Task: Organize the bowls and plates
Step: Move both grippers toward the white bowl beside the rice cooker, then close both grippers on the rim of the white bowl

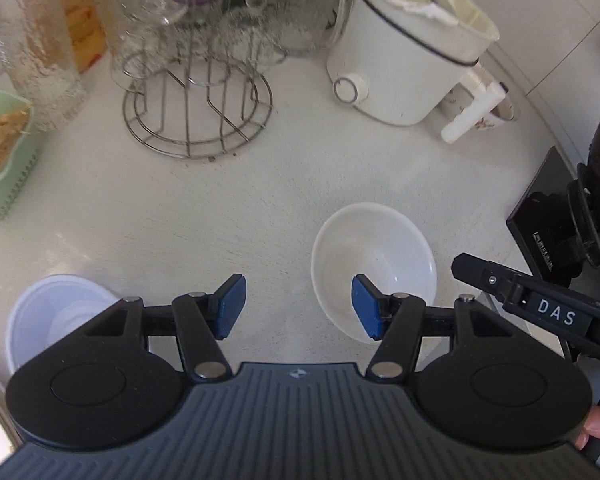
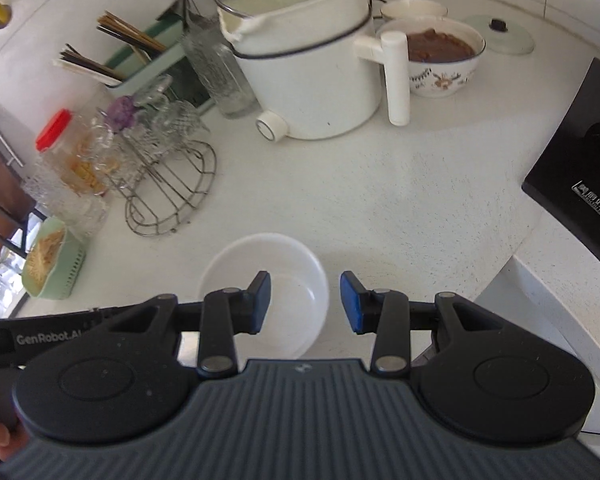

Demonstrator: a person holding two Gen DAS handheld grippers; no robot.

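Both black grippers, left (image 1: 298,306) and right (image 2: 305,302), hang over the speckled white stone counter (image 1: 240,208) with blue pads parted and nothing gripped, above the round white ceramic bowl (image 2: 278,264) near its front edge, a smaller white plastic tub (image 1: 44,312) further left.

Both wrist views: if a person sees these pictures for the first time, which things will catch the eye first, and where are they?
The empty white bowl stands out first, alone on the pale counter, right under the right gripper with its jaws open. Behind it stands the big white pot with its stick handle, near the wall. To the left is a wire rack carrying glasses.
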